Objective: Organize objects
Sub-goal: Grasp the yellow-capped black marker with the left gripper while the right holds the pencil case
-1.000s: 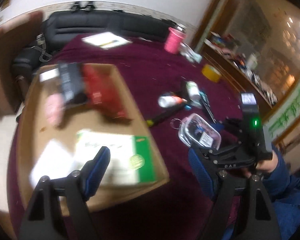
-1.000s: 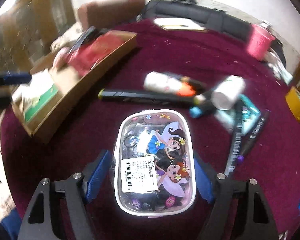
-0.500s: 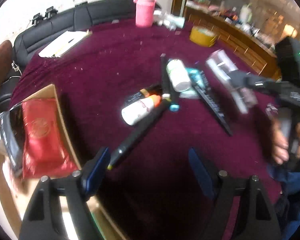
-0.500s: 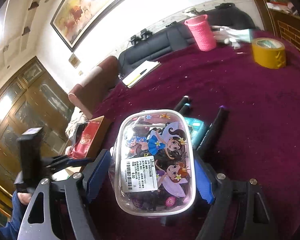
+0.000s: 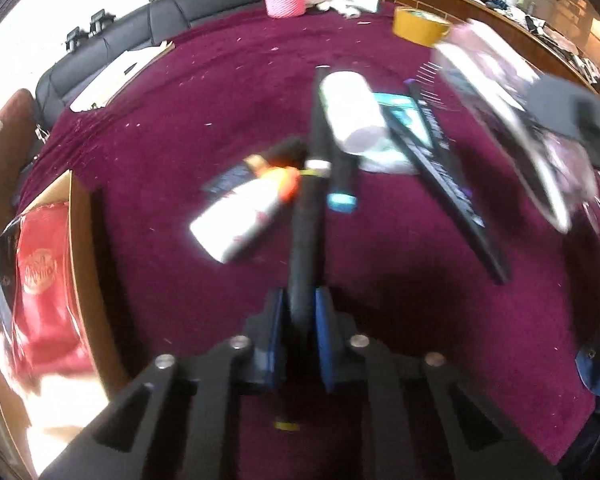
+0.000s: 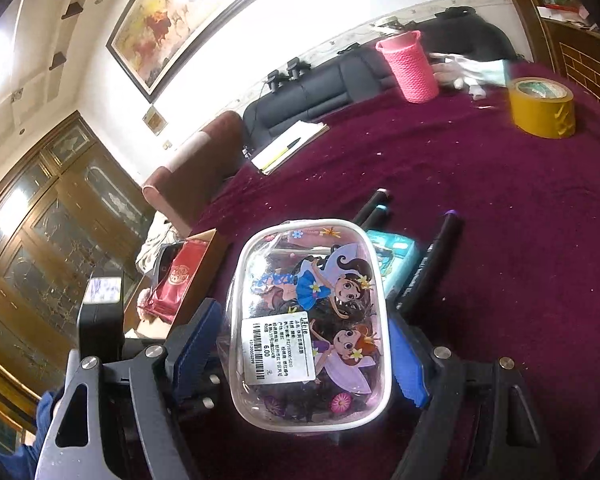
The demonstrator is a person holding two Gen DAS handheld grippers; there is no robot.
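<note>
Blur smears the left hand-held gripper, just closed tight on a black marker; the right hand-held gripper clamps a clear cartoon pouch, hiding table items behind.

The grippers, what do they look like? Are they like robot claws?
A bit. Each gripper is black, with two angled fingers, silver screws and blue pads. A person holds them, wearing a blue sleeve.

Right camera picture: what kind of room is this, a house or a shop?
Probably a living room at home: a big framed painting on the wall, a black sofa behind the table, and wooden glass-door cabinets.
</note>
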